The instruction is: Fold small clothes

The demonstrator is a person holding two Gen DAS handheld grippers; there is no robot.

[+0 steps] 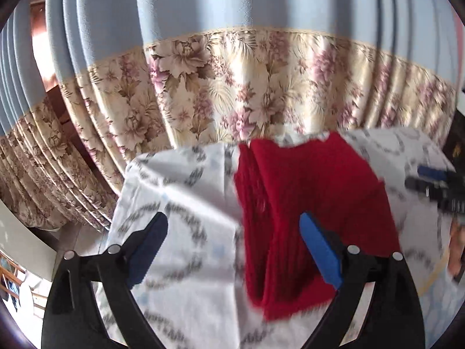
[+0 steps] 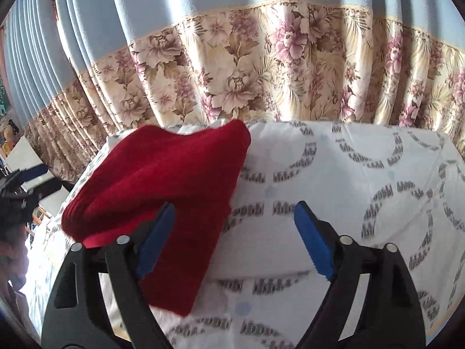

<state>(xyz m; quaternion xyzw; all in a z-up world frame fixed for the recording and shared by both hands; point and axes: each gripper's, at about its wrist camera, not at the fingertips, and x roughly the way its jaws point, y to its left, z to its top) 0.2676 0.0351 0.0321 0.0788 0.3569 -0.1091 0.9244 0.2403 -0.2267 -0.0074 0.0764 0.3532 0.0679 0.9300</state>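
Observation:
A folded red knitted garment (image 1: 305,203) lies on a white patterned cloth (image 1: 180,192) that covers the table. My left gripper (image 1: 234,232) stands open above the cloth; its right pad (image 1: 318,250) hangs over the garment's near part and the jaws hold nothing. In the right wrist view the same red garment (image 2: 162,180) lies to the left. My right gripper (image 2: 234,224) is open too, its left pad (image 2: 157,238) over the garment's near edge and its right pad (image 2: 314,241) over bare white cloth (image 2: 348,180). The right gripper shows at the right edge (image 1: 436,186) of the left wrist view.
A pleated curtain, blue above and floral below (image 1: 232,87), hangs right behind the table's far edge. White furniture and a wooden frame (image 1: 17,276) show low at the left past the table. The left gripper appears dark and blurred (image 2: 14,195) at the left edge of the right wrist view.

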